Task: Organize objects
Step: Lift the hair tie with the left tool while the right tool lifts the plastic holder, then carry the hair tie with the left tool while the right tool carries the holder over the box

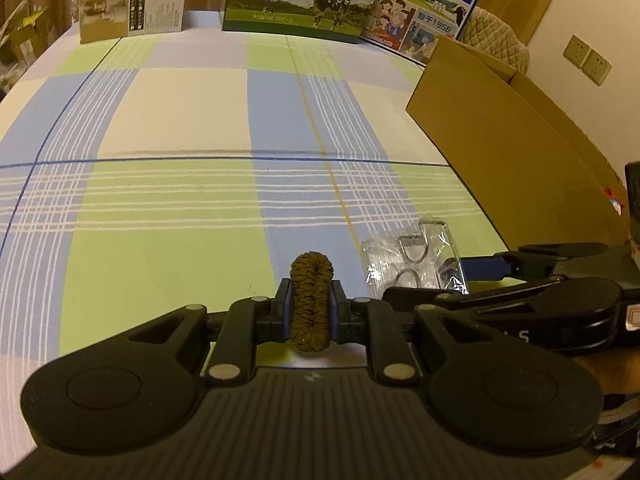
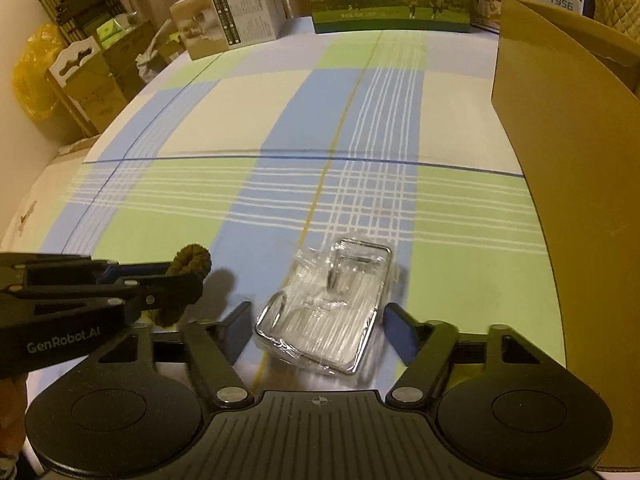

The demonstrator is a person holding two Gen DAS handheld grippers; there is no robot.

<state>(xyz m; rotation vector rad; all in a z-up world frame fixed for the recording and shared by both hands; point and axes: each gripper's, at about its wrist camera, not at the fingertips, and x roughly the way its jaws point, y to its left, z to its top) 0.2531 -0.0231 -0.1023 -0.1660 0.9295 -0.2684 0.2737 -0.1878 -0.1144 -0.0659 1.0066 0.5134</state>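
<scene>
The left claw (image 1: 311, 308) is pressed tight on a brown braided hair tie (image 1: 311, 300), the ring standing upright between the two blue pads and squeezed into a narrow loop, its top poking up past the fingertips. From the right wrist view that same left claw (image 2: 182, 284) comes in from the left edge, the hair tie (image 2: 188, 264) showing above and below its fingers and held just off the checked cloth (image 2: 248, 184) that covers the bench. Over to the right claw (image 2: 316, 320): its jaws stand spread, one blue pad on either side of a clear plastic packet (image 2: 332, 304), and neither pad presses on it; the packet looks slightly blurred. The packet lies flat on the cloth, tilted on a diagonal, with small metal pieces visible inside through the wrap. In the left wrist view the packet (image 1: 412, 260) sits just right of the hair tie, with the right claw's (image 1: 452, 284) dark fingers reaching in from the right edge around it. A brown cardboard box (image 2: 568, 168) stands along the right side of the bench, near the packet. At the far edge, well apart from the action, stand a tan carton (image 1: 132, 0), a green milk carton with a cow (image 1: 304, 0) and a blue milk carton (image 1: 432, 8).
</scene>
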